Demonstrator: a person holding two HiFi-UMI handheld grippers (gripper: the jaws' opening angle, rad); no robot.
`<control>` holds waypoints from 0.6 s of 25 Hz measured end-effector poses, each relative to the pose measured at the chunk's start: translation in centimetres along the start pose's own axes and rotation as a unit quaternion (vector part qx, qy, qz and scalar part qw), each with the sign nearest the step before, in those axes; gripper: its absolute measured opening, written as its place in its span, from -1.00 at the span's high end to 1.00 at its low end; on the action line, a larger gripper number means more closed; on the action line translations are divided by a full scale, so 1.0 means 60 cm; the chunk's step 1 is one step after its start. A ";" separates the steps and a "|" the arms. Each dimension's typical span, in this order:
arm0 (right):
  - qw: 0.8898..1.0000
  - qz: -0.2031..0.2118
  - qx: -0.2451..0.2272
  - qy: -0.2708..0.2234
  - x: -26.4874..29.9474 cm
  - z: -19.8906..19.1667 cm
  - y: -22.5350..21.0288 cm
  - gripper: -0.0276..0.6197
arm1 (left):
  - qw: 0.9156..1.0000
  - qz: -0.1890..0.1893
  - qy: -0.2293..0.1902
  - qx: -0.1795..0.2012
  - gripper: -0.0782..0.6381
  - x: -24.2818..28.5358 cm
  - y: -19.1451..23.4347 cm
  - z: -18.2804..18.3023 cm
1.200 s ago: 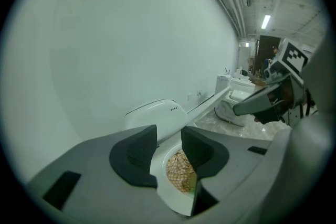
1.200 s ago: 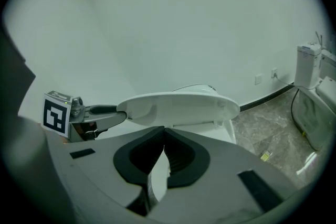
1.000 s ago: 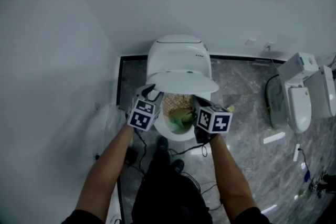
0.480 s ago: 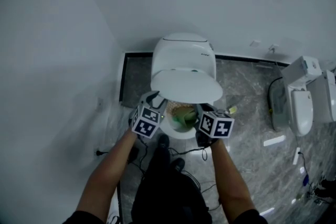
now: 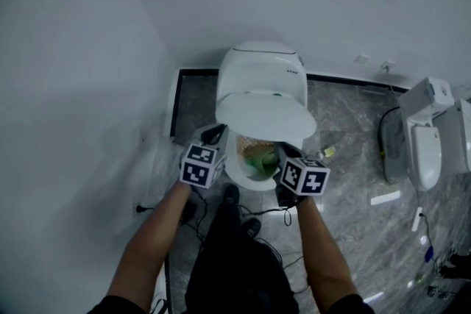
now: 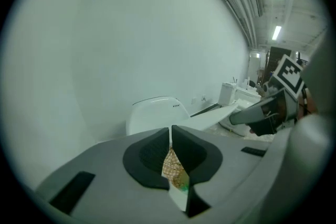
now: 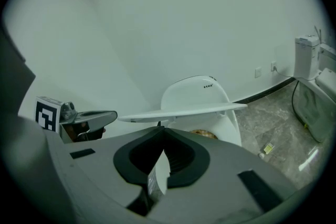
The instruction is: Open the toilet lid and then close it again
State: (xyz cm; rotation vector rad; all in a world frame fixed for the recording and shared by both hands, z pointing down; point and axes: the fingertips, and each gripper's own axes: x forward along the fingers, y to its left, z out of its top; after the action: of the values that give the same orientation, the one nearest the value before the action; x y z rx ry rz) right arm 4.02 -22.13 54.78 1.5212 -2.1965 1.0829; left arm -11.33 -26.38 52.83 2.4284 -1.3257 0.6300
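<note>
The white toilet (image 5: pixel 261 70) stands against the wall, its lid (image 5: pixel 265 118) half lowered and hanging level over the bowl (image 5: pixel 246 171), which has tan and green stuff inside. My left gripper (image 5: pixel 215 133) is at the bowl's left rim, below the lid edge. Its jaws are closing and look nearly together, with nothing between them (image 6: pixel 170 131). My right gripper (image 5: pixel 283 151) is at the bowl's right rim, shut and empty (image 7: pixel 160 136). Neither touches the lid (image 7: pixel 184 111). The left gripper view also shows the lid (image 6: pixel 220 114).
The white wall runs close along the left. A second toilet (image 5: pixel 423 136) stands at the right on the grey marble floor. Black cables (image 5: pixel 257 213) trail by the person's feet. A small packet (image 5: pixel 327 152) and a white strip (image 5: pixel 385 197) lie on the floor.
The lid has come down further over the bowl. My left gripper has let go of the lid's left edge, drawn back a little and closed its jaws. The right gripper stays shut.
</note>
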 end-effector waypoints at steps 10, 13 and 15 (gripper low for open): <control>1.000 -0.003 -0.001 -0.001 -0.003 -0.031 -0.002 0.88 | 0.999 -0.022 0.034 -0.003 0.75 0.022 -0.022 -0.031; 1.000 -0.007 0.002 0.004 -0.003 -0.051 -0.010 0.88 | 0.999 -0.023 0.040 -0.008 0.75 0.021 -0.024 -0.052; 1.000 -0.009 0.004 0.007 -0.006 -0.065 -0.013 0.89 | 0.999 -0.023 0.044 -0.009 0.76 0.019 -0.027 -0.063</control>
State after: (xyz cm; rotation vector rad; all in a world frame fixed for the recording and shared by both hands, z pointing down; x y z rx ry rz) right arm 4.12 -19.30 57.57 1.5278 -2.1675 1.0956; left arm -10.30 -24.61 56.57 2.3804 -1.2324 0.7007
